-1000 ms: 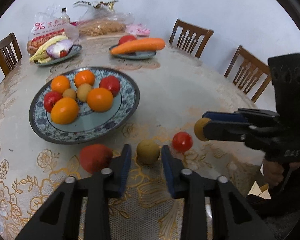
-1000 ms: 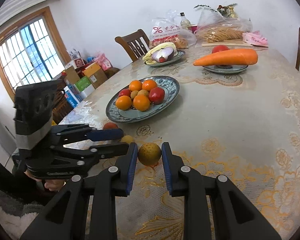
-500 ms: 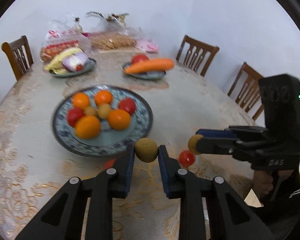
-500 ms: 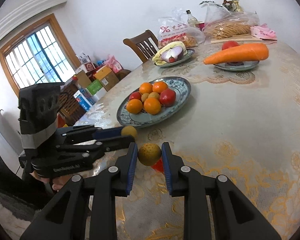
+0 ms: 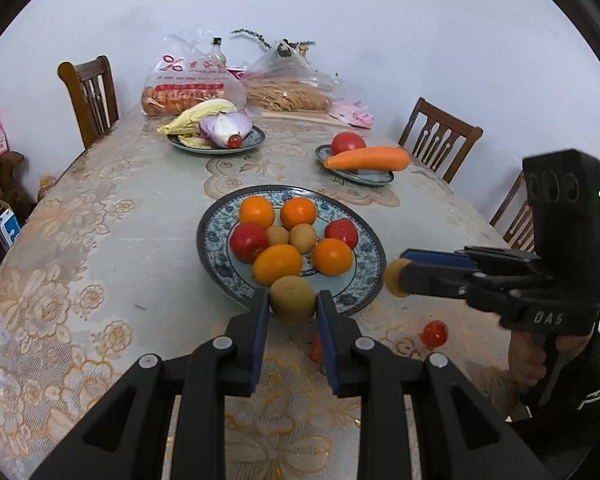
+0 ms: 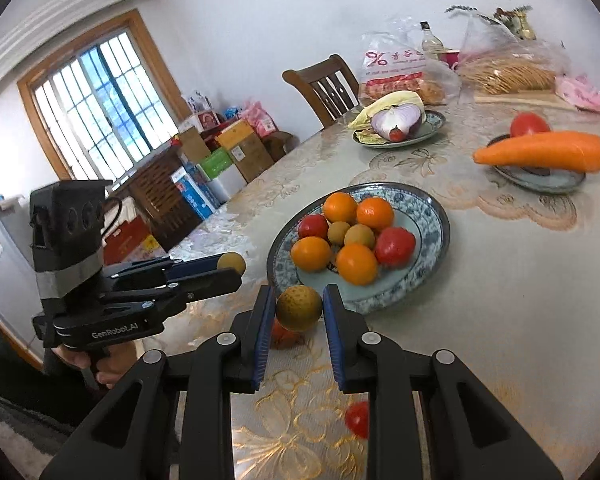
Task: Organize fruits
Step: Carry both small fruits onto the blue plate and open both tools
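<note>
Spreading across both views is the long oval table (image 5: 112, 216) under a pale cloth printed with gold flowers, with dark wooden chairs (image 5: 90, 96) standing around it; on its middle sits the wide blue-and-white patterned plate (image 5: 366, 248), which carries four round oranges (image 5: 278, 263), three red tomatoes (image 5: 249, 242) and two small brown kiwi-like fruits (image 5: 303, 237) bunched together; farther back a smaller blue plate (image 5: 256, 138) bears a pale cabbage and a cut purple onion, and another small plate (image 5: 364, 176) bears a long orange carrot (image 5: 366, 159) and a red tomato; clear plastic bags of food (image 5: 188, 84) lie at the far end by the wall.

The black left gripper (image 5: 293, 308) with blue pads is closed on a round brown-green fruit (image 5: 293, 299), held off the cloth just at the near rim of the big plate; the black right gripper (image 6: 299, 307) likewise clamps a second round yellow-brown fruit (image 6: 299, 308), raised near the plate's near rim, and in the left view it pokes in from the right beside the plate; a hand (image 5: 528, 364) grips its handle; a small red cherry tomato (image 5: 435, 333) rests on the cloth beneath that gripper; another red fruit (image 6: 282, 334) lies half hidden behind the fingers, too covered to identify.
</note>
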The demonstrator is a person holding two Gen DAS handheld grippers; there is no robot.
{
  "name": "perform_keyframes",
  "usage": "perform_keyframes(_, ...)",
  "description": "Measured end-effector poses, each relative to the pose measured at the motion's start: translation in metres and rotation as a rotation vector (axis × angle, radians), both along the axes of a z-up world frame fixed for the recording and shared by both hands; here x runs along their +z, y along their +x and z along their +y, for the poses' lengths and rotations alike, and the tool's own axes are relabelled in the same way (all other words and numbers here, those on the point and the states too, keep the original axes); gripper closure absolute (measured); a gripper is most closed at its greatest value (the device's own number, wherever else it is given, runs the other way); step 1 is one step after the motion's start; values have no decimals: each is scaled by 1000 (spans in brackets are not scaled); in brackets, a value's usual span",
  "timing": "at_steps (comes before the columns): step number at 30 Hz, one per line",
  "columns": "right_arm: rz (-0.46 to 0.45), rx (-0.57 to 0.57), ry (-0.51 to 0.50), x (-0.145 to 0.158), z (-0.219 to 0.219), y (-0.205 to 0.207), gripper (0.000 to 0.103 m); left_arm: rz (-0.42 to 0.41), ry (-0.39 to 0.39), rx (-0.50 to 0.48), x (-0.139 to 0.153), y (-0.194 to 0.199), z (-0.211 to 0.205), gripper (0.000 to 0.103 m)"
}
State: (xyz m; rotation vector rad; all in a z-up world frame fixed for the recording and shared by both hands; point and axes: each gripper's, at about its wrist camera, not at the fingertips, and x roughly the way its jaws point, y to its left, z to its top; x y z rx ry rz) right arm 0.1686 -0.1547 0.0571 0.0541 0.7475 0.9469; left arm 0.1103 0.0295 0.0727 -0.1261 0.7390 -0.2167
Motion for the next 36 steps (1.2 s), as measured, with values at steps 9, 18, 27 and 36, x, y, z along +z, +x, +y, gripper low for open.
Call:
perform_keyframes(9,19,27,-101,-17,30,18,77,62,24,-72,-23,26,-13,78)
perform_keyframes(18,69,-7,-114,-28,30,30,77,62,16,-71,-27,34,-9,75)
perform_keyframes(27,75,-25,-33,-19,10,27,74,-20,-146,-64,-21,22,18,69)
perform_keyframes(36,91,-9,-56,-24,15,28,73,-25,-190,-71,-18,21,22,69)
